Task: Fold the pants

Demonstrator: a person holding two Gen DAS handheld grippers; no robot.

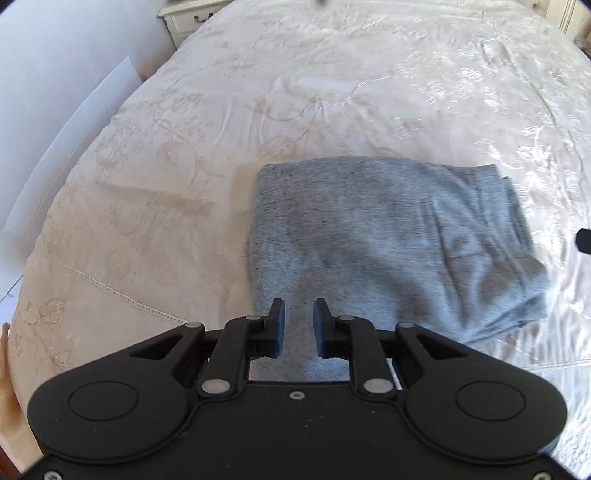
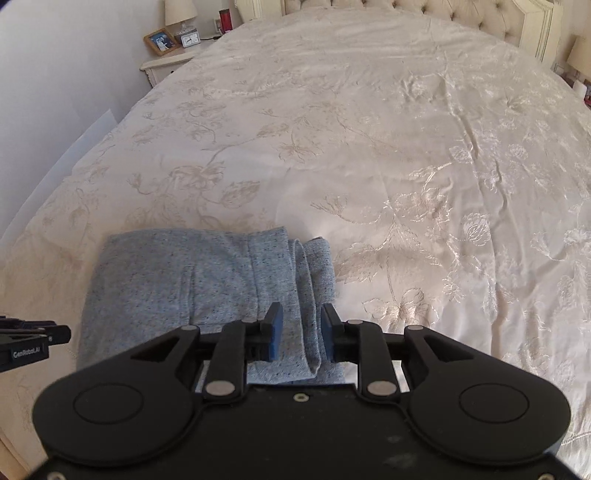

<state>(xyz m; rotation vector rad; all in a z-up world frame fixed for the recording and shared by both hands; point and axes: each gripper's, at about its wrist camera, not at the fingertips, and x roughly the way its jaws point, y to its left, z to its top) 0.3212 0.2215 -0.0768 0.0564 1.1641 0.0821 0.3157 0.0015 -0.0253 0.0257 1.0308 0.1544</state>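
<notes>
Lying on the cream embroidered bedspread point(image 1: 332, 92) is one pair of grey-blue speckled pants point(image 1: 388, 236), folded into a compact, roughly rectangular bundle near the foot of the bed; in the right wrist view the same single bundle point(image 2: 184, 288) shows its stacked layers along its right edge. Two grippers are present, one per hand. The left gripper point(image 1: 298, 328) is held low over the near left part of the pants, pointing forward along the bed, its two fingers parted with a clear gap and only fabric showing between them, clamped on nothing. The right gripper point(image 2: 302, 332) is likewise aimed up the bed, poised over the layered right edge of the bundle; its fingers stand apart too, and a fold of cloth is seen through the gap, though whether the pads touch it cannot be told. A sliver of the left gripper enters the right wrist view at the left edge, just beside the bundle. Further off, one bedside table point(image 2: 166, 66) stands by the bed's far left corner, carrying one framed photo point(image 2: 161, 41), one small clock point(image 2: 191, 38) and one lamp point(image 2: 180, 14). One tufted headboard point(image 2: 406, 11) spans the far end.
</notes>
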